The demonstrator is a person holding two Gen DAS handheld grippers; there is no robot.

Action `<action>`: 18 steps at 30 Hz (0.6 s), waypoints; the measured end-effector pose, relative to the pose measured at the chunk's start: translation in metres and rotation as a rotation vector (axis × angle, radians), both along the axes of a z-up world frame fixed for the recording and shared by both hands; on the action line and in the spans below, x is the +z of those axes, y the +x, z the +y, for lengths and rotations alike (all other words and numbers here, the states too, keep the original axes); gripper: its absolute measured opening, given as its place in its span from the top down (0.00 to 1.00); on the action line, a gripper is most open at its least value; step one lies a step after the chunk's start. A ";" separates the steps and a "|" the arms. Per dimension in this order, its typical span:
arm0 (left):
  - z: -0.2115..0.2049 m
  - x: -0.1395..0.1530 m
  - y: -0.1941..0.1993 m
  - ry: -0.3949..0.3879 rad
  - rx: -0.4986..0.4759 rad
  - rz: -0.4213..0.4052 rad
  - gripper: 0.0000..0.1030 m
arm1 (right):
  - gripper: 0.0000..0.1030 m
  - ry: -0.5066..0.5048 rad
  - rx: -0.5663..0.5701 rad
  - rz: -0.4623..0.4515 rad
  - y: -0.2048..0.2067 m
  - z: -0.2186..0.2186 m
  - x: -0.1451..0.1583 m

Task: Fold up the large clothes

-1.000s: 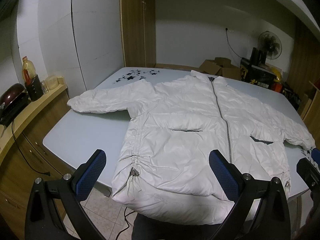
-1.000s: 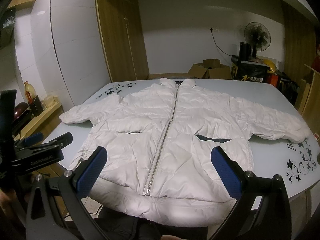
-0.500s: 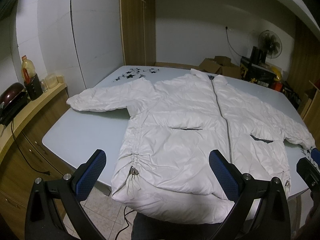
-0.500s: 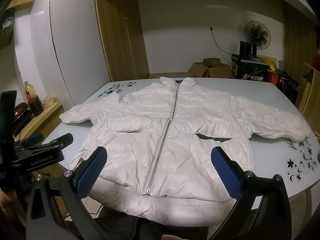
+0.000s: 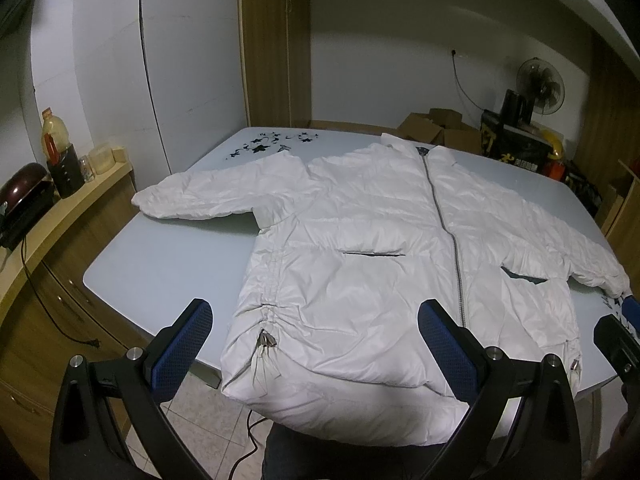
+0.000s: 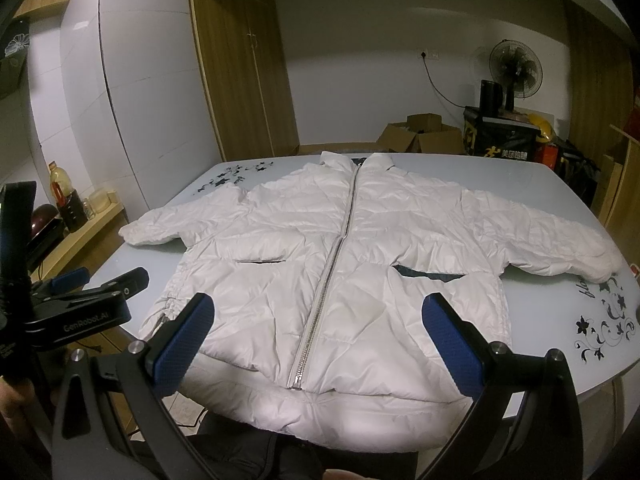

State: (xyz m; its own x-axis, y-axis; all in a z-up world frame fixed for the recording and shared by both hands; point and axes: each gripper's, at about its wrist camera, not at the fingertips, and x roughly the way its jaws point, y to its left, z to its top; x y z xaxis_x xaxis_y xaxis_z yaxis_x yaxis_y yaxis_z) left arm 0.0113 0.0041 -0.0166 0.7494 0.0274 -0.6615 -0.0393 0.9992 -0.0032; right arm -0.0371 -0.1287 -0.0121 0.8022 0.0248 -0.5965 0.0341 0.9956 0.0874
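The white puffy jacket (image 6: 344, 264) lies flat and zipped on the counter (image 5: 160, 264), sleeves spread wide, so it is ready to fold. Its bottom edge hangs over the near side. The left hand-held gripper (image 5: 316, 344) and right hand-held gripper (image 6: 320, 340) both wait wide open above it, holding nothing.

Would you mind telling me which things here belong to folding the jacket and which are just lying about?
Belongs to the job:
- white puffer jacket, spread flat and zipped
- table under it
- left claw, open
- right claw, open

Just lying about:
- oil bottle on the side counter
- cardboard boxes
- fan
- yellow helmet
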 end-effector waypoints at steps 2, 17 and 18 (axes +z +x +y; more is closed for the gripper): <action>0.000 0.000 0.000 0.000 0.000 0.000 0.00 | 0.00 0.000 0.000 0.001 0.001 0.000 0.000; 0.000 -0.002 -0.002 -0.001 -0.002 0.004 0.00 | 0.00 0.001 -0.001 0.004 0.001 0.000 0.001; 0.000 -0.002 -0.002 -0.001 -0.001 0.004 0.00 | 0.00 0.002 -0.001 0.005 0.001 0.000 0.000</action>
